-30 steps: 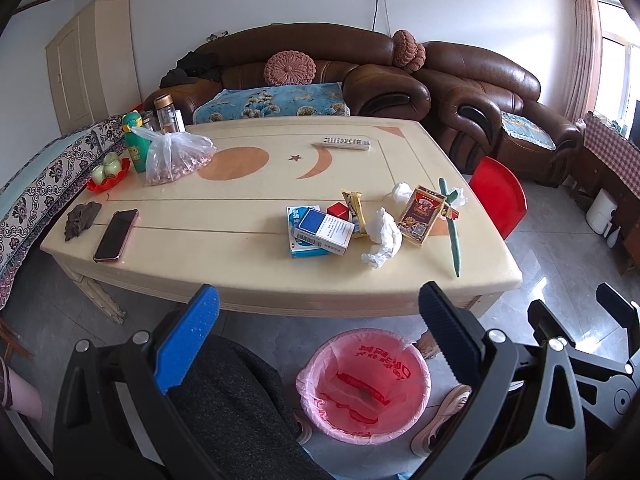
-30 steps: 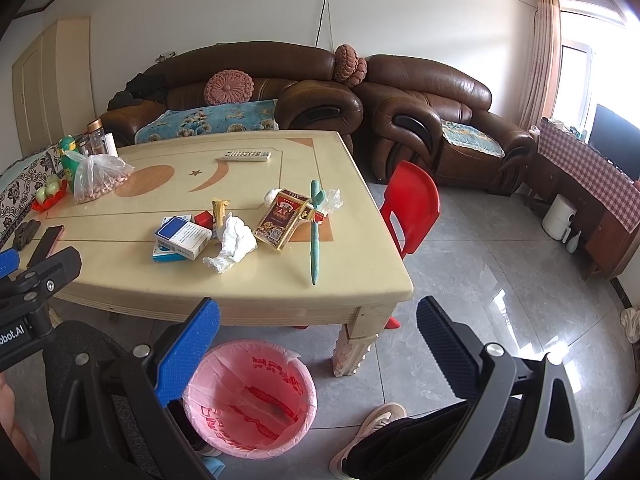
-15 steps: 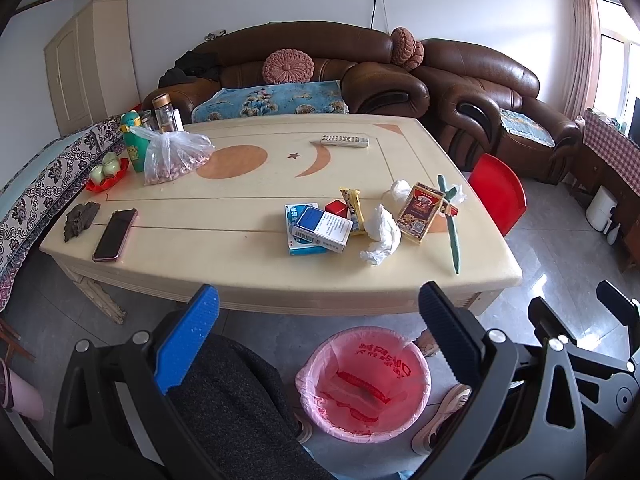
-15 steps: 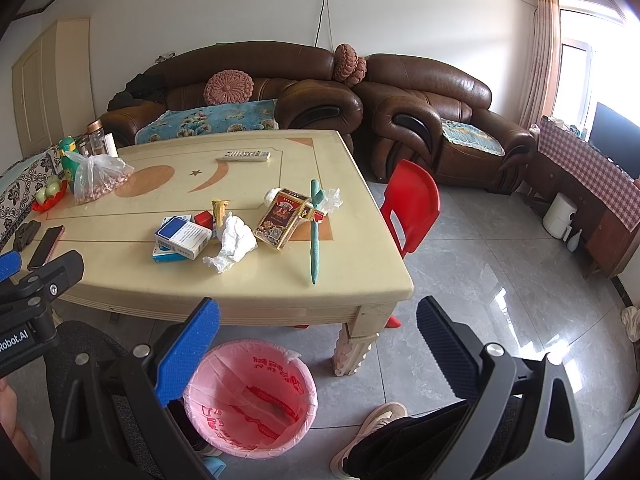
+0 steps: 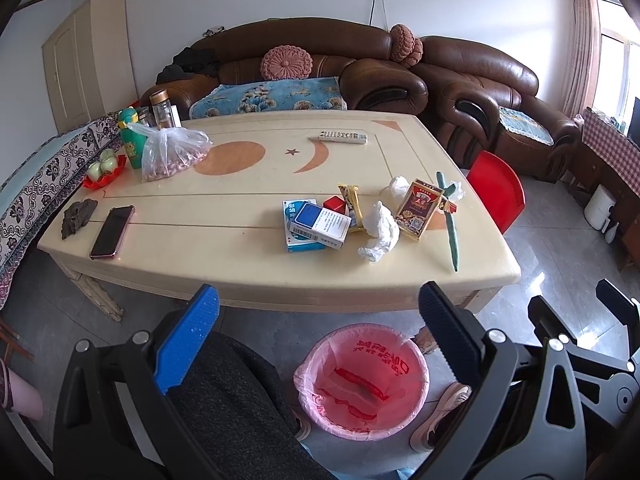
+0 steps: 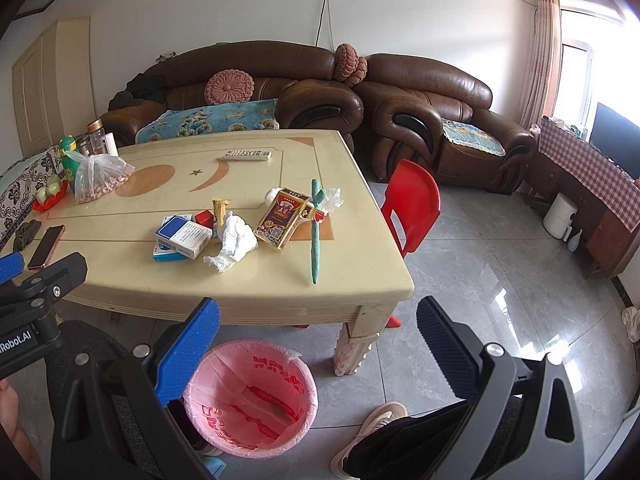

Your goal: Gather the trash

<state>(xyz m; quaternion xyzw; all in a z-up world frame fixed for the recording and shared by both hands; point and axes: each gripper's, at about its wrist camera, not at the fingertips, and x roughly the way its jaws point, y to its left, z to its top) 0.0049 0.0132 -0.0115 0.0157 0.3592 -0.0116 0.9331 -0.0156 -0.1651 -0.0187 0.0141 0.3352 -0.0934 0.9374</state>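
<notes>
My left gripper [image 5: 318, 330] hangs released, holding nothing, short of the table [image 5: 248, 188]. Phone [image 5: 112, 232] far left isn't trash; risk grabbing it. Boxes [image 5: 316, 226], crumpled tissue [image 5: 380, 230], packet [image 5: 418, 210] cluster mid-table above the pink bin [image 5: 362, 376]. My right gripper [image 6: 318, 330] also gapes, empty.

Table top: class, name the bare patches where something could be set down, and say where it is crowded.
Free: the near middle of the table, between the phone and the blue boxes; also the far strip between the remote and the bag of nuts. Crowded: the right end, around the tissue, red-gold box and green stick.
</notes>
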